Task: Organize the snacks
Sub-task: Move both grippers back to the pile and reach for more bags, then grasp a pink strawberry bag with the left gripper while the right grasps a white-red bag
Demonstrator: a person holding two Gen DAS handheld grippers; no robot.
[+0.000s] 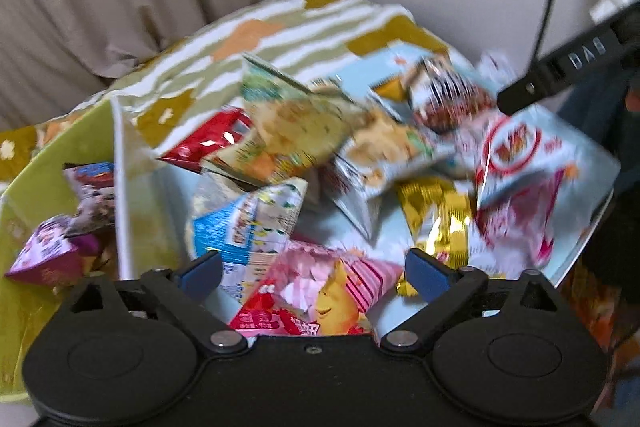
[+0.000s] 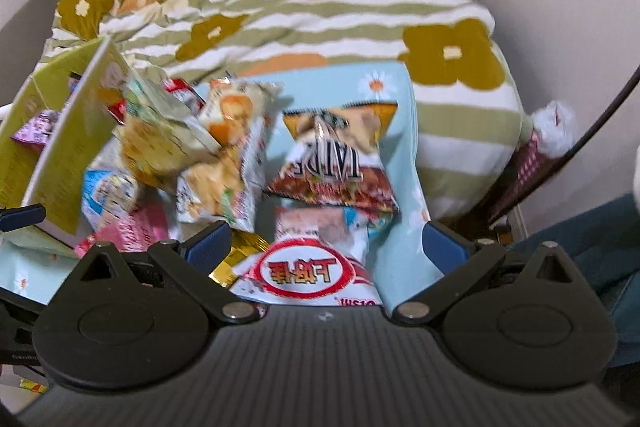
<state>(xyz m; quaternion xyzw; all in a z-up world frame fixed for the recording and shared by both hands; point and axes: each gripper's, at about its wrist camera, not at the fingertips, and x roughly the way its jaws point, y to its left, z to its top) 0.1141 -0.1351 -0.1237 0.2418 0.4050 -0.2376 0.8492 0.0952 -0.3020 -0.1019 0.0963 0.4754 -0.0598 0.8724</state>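
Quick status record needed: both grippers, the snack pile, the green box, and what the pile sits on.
left gripper: open, nothing held, above a pink packet
right gripper: open, nothing held, above a white packet with a red oval
snack pile: loose packets heaped on a light blue surface, unsorted
green box: open, left of the pile, holds a purple packet and at least one more
underneath: flowered striped blanket
image quality: motion blur, labels unreadable

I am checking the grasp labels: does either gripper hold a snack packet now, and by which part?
Nothing is held. The left gripper and right gripper both stand open above the snack packets, touching none.
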